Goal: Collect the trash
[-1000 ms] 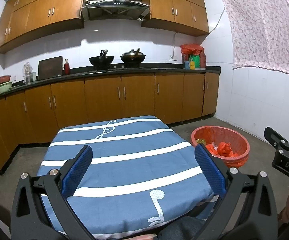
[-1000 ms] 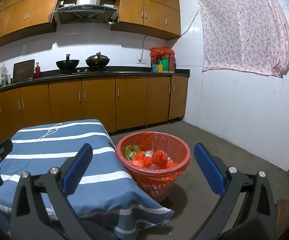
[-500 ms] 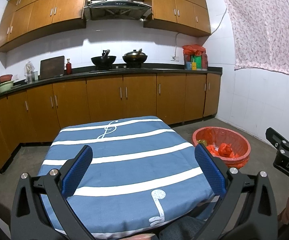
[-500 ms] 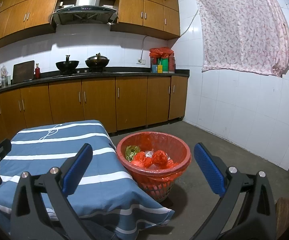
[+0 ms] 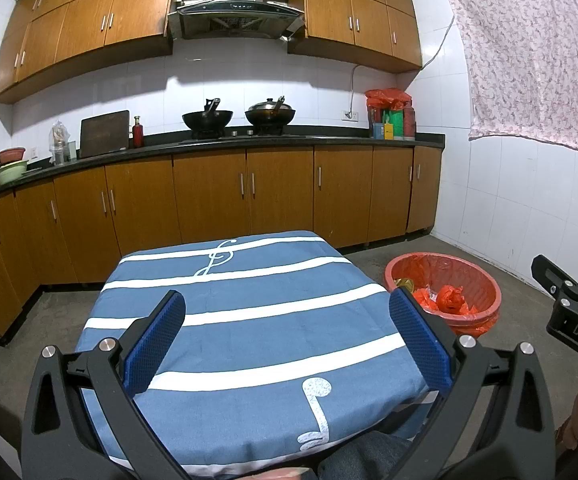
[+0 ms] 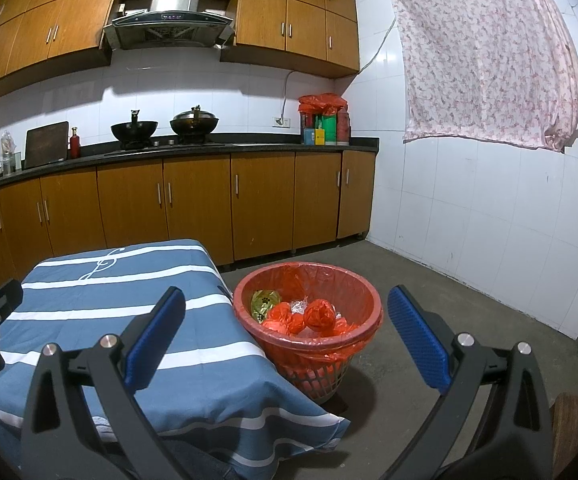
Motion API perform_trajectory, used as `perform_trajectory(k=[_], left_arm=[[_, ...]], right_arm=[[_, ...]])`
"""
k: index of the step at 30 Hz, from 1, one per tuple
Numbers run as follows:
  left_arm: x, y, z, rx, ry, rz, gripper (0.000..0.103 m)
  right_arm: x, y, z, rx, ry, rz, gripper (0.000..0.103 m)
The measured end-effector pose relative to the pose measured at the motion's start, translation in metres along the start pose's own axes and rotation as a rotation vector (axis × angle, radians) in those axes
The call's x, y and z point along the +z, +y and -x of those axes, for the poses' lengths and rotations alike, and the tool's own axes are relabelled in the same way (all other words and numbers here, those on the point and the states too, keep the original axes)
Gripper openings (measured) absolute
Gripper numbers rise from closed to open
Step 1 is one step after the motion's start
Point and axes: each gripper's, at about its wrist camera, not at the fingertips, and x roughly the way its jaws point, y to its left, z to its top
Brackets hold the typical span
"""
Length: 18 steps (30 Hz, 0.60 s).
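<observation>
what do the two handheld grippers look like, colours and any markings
Both match: the left gripper and right gripper have black angular frames with triangular cut-outs and silver round bolt heads. Each finger carries a blue pad with a fine dotted texture. The left wrist view shows white letters "DAS" on the right gripper's black body. No cables show.

I am seeing the basket (image 6: 307, 336) standing on the floor just right of the table (image 6: 137, 320), with the trash (image 6: 317, 314) lying inside it; the counter (image 6: 169, 152) is running behind the table.
</observation>
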Motion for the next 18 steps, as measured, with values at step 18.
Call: perform_trajectory(k=[18], left_arm=[[0.0002, -0.0001, 0.0003, 0.000, 0.000, 0.000, 0.101]], right_arm=[[-0.0018, 0.0015, 0.0008, 0.000, 0.001, -0.003, 0.099]])
